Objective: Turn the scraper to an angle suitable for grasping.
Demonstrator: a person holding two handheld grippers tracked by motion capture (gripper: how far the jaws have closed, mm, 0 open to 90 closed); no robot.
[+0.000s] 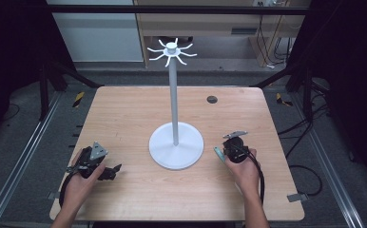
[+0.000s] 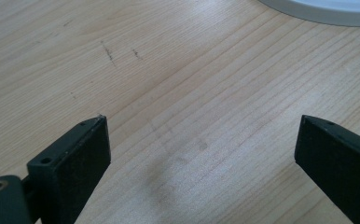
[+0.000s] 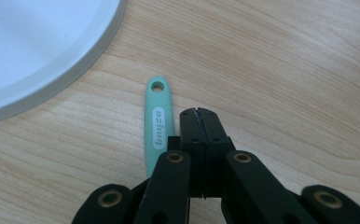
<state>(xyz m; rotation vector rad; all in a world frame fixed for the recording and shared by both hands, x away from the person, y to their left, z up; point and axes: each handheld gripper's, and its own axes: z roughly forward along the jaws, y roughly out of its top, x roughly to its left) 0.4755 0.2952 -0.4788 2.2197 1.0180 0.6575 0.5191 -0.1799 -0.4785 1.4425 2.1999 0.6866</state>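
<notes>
Two hand-held grippers sit low over a wooden table [image 1: 124,109], one on each side of a white stand [image 1: 175,137] with a round base, a tall pole and hooks at its top. The left gripper [image 1: 111,171], to the left of the stand's base, has its jaws spread wide with bare wood between them; in the left gripper view [image 2: 201,140] the edge of the base is cut off at the upper right corner. The right gripper [image 1: 225,153], just right of the base, has its jaws pressed together with nothing between them; in the right gripper view [image 3: 200,122] they meet in a thin seam. A mint green handle [image 3: 158,126] with a hole at its far end lies flat on the table just beside those jaws, on the side toward the base, and apart from the base rim. Its near end is hidden under the gripper, so what tool it belongs to cannot be told. From above the handle [image 1: 218,153] shows as a small green sliver. Open wood lies all around the base, widest toward the far table edge, where a small dark round cap [image 1: 212,99] sits right of the pole.
</notes>
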